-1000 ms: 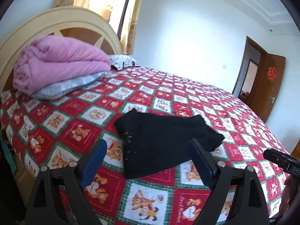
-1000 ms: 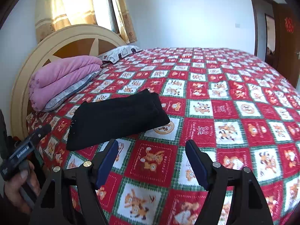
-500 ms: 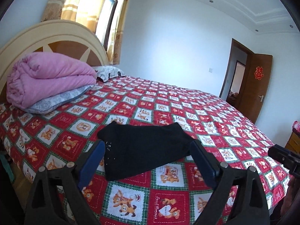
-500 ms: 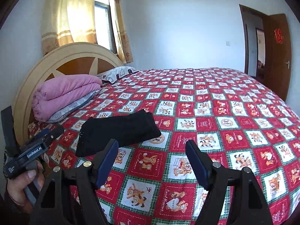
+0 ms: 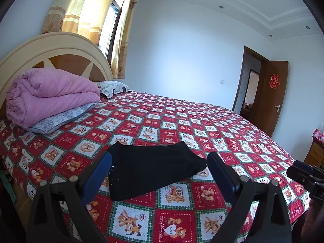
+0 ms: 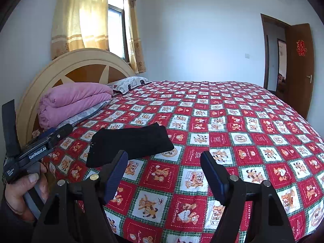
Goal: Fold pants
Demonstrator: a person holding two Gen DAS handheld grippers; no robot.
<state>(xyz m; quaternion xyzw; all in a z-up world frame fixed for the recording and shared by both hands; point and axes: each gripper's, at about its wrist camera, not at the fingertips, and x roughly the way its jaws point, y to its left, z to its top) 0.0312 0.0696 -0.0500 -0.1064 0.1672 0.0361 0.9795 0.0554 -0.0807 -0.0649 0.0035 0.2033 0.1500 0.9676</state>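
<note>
- Pants (image 5: 154,168) lie on the bed (image 5: 182,121), near the front edge, on the red bedspread with little bears.
- They are black and already look folded into a small, flat bundle.
- Their shape is close to a rectangle, with one thicker, doubled end on the side away from the headboard (image 5: 60,46).
- Tiny pale specks show along the edge on the headboard side; I cannot tell what they are.
- Left gripper (image 5: 160,174) hangs above the bed in front of the pants, its jaws spread wide with nothing between them.
- Right gripper (image 6: 164,168) also hangs over the bedspread, jaws wide apart and holding nothing.
- Neither claw touches the cloth.
- I think the folding is almost done, or done, and the step now is to check the bundle.
- To do that well, look for corners that stick out or edges that do not line up.
- If one more fold is needed, pinch the two corners of one short end, one claw on each.
- Lift gently, carry that end over to the other, and lay it down flat.
- Go slowly, because soft cloth can slide and the layers may slip apart.
- A pink blanket (image 5: 48,93) sits on a pillow by the headboard, well apart from the pants.
</note>
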